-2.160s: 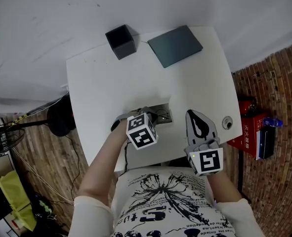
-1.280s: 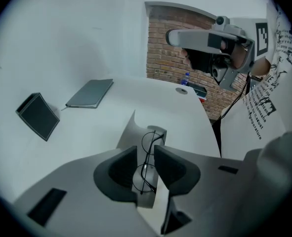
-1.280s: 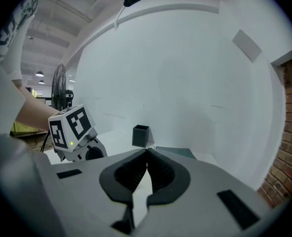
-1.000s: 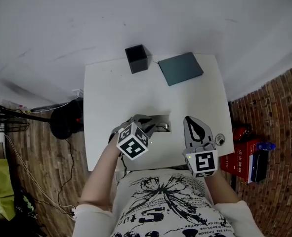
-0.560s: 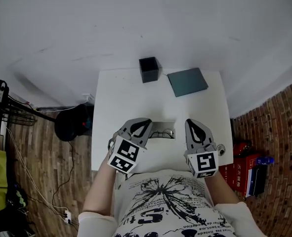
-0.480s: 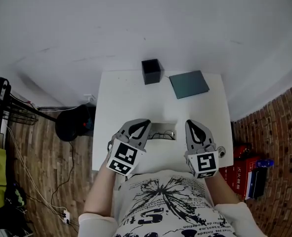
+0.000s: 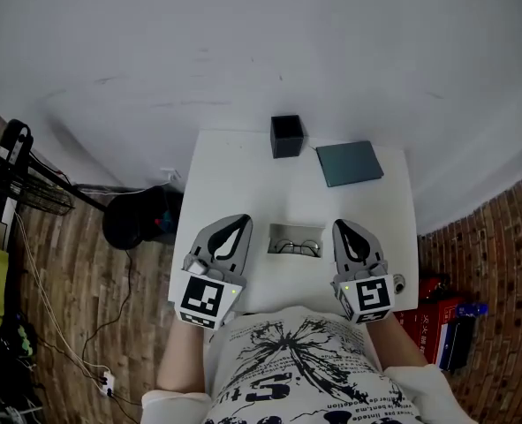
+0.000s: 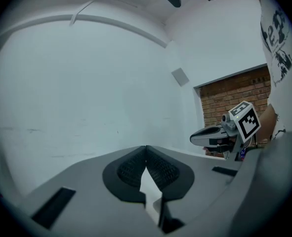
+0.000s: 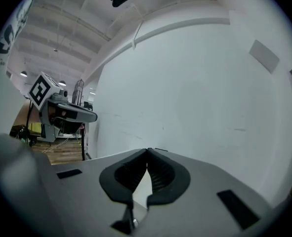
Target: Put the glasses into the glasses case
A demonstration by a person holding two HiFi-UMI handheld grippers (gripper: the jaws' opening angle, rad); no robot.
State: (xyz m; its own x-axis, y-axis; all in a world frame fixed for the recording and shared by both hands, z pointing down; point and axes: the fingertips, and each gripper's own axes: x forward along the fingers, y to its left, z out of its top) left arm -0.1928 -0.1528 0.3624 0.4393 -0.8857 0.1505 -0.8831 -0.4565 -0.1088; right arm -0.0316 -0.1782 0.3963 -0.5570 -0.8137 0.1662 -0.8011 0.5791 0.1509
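We now hold our left gripper (image 7: 239, 223) lifted clear of the glasses case (image 7: 283, 230), jaws clenched empty; right gripper (image 7: 343, 226) likewise, beside the case; glasses (image 7: 298, 247) lie inside, so we judge them placed.

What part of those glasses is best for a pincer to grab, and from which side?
Probably the bridge of the glasses, between the two lenses, coming straight down from above. They lie flat in the shallow open glasses case, whose walls would likely block a sideways approach, and gripping the thin bridge spares the lenses.
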